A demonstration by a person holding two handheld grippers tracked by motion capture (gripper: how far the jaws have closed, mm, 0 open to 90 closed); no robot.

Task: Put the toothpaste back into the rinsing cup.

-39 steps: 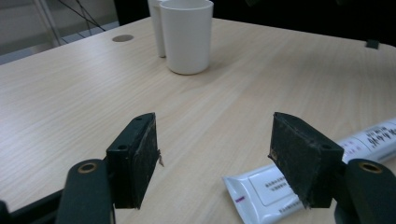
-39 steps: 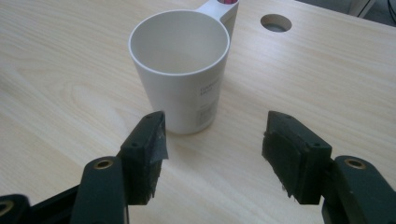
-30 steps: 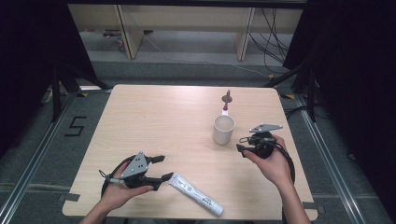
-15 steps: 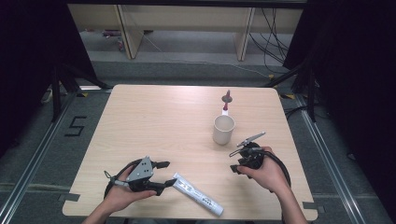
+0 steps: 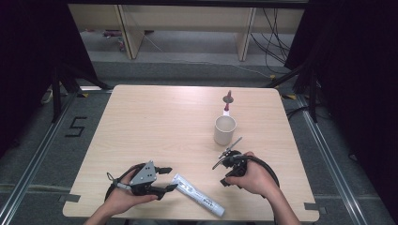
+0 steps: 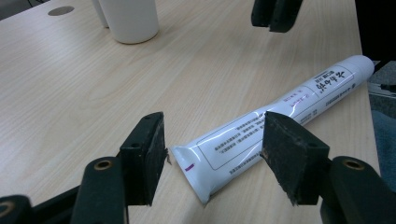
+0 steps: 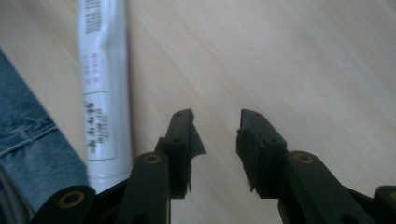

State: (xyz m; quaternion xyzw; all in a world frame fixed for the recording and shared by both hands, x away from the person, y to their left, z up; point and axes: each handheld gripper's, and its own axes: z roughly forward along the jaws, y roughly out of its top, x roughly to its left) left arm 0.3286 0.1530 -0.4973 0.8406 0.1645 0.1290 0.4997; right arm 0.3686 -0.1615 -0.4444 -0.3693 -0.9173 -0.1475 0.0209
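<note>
while the white tube (image 5: pixel 198 195) lies flat near the front edge of the bench (image 5: pixel 155 122), the left gripper (image 5: pixel 165 179) sits at its crimped end, jaws apart on either side of that end without pressing it; they have just been closing a little. the right gripper (image 5: pixel 224 175), held above the bench beside the tube's cap end, has just been closing too, a narrow gap left with nothing in it. a white cup (image 5: pixel 224 129) stands well beyond.

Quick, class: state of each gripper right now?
Left gripper: open, jaws just been closing, crimped end of the toothpaste tube between them, untouched.
Right gripper: open, just been closing, holding nothing.
</note>
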